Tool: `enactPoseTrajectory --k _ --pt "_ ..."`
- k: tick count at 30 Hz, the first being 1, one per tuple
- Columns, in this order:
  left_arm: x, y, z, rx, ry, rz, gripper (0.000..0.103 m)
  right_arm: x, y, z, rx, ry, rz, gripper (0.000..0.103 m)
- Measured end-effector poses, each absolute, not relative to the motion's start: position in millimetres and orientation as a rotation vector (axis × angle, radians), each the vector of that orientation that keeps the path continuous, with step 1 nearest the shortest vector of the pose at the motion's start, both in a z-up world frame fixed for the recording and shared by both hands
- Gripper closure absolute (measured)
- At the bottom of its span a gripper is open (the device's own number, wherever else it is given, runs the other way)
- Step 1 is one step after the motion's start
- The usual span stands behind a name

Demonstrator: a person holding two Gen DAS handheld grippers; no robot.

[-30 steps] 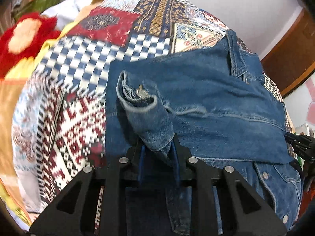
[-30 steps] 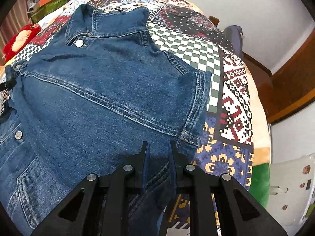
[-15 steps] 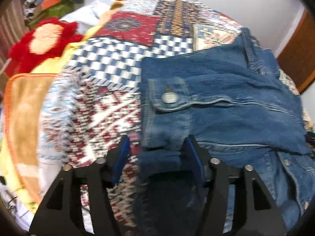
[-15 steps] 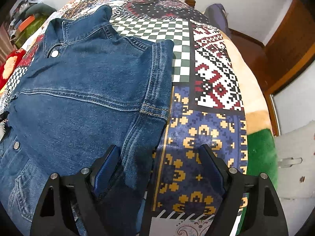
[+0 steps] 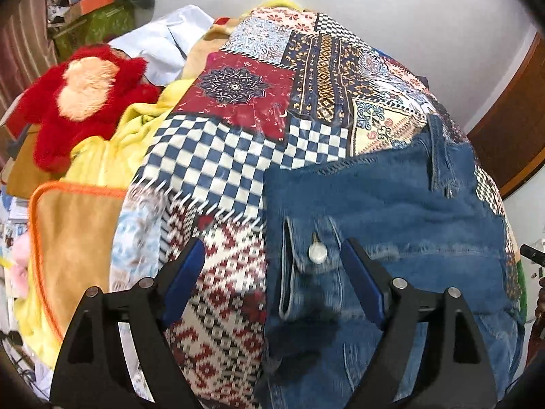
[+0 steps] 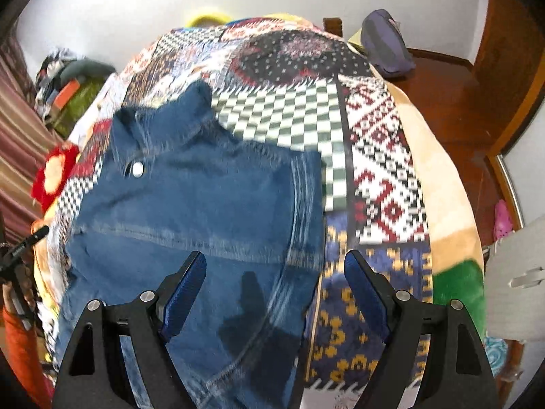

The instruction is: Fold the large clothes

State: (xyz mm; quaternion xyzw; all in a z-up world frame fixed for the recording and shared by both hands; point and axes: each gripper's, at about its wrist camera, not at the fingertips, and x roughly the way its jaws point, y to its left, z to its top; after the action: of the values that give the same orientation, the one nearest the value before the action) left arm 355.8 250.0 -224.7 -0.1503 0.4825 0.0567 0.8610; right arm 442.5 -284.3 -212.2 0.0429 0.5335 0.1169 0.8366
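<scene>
The denim jacket (image 5: 385, 204) is laid folded on the patchwork bedspread (image 5: 245, 156), released by the opening left gripper (image 5: 272, 272) and the open, empty right gripper (image 6: 276, 279).

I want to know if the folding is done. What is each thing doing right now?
Denim jacket: lies flat on the bed, sleeves folded in, collar at the far end, top button fastened.
Left gripper: jaws opening, nothing pinched, above the jacket's edge.
Right gripper: jaws open, empty, above the jacket's other edge.
Patchwork quilt: spread under the jacket.
Red plush toy: lies beside the quilt.
</scene>
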Motion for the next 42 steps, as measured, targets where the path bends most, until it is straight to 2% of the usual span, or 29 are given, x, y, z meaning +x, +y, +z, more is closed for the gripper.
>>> enactPoseTrajectory --k 8,14,15,17,19,21,23,24,28,31,39,42 --pt "410.8 275.3 -278.5 -0.519 1.123 0.058 0.021 485.7 -298.7 -236.5 0.223 1.188 0.229 0.021" --pt "431.5 285.3 -306.4 -0.629 1.141 0.028 0.021 506.0 -307.0 -262.0 0.323 1.219 0.232 0.023" --pt "433.6 285.7 -307.1 -0.629 1.134 0.021 0.021 507.8 -307.1 -262.2 0.331 1.206 0.238 0.025" --pt "437.7 281.1 -306.3 -0.613 1.116 -0.008 0.022 511.3 -306.6 -262.6 0.342 1.192 0.258 0.048" --pt "443.7 274.1 -307.7 -0.598 1.116 -0.045 0.039 515.7 -303.8 -265.5 0.358 1.198 0.281 0.057" --pt "449.2 269.8 -310.7 -0.592 1.123 -0.053 0.048 519.2 -297.5 -269.8 0.343 1.201 0.284 0.067" --pt "452.7 267.5 -310.9 -0.565 1.115 -0.026 0.067 521.5 -290.9 -271.5 0.292 1.18 0.256 0.083" --pt "454.6 268.6 -311.6 -0.555 1.12 -0.002 0.076 522.0 -289.2 -271.4 0.284 1.169 0.251 0.087" --pt "456.7 269.4 -305.4 -0.535 1.109 0.025 0.088 525.5 -270.6 -252.3 0.143 1.087 0.215 0.091" --pt "455.6 266.2 -289.3 -0.466 1.082 0.063 0.091 533.3 -254.6 -227.3 0.072 1.026 0.227 0.091" --pt "451.7 265.7 -224.8 -0.294 0.935 0.165 0.092 564.4 -216.8 -181.7 -0.041 0.944 0.27 0.091" --pt "454.6 267.5 -210.4 -0.19 0.899 0.223 0.097 578.2 -207.4 -171.4 -0.037 0.914 0.272 0.091"
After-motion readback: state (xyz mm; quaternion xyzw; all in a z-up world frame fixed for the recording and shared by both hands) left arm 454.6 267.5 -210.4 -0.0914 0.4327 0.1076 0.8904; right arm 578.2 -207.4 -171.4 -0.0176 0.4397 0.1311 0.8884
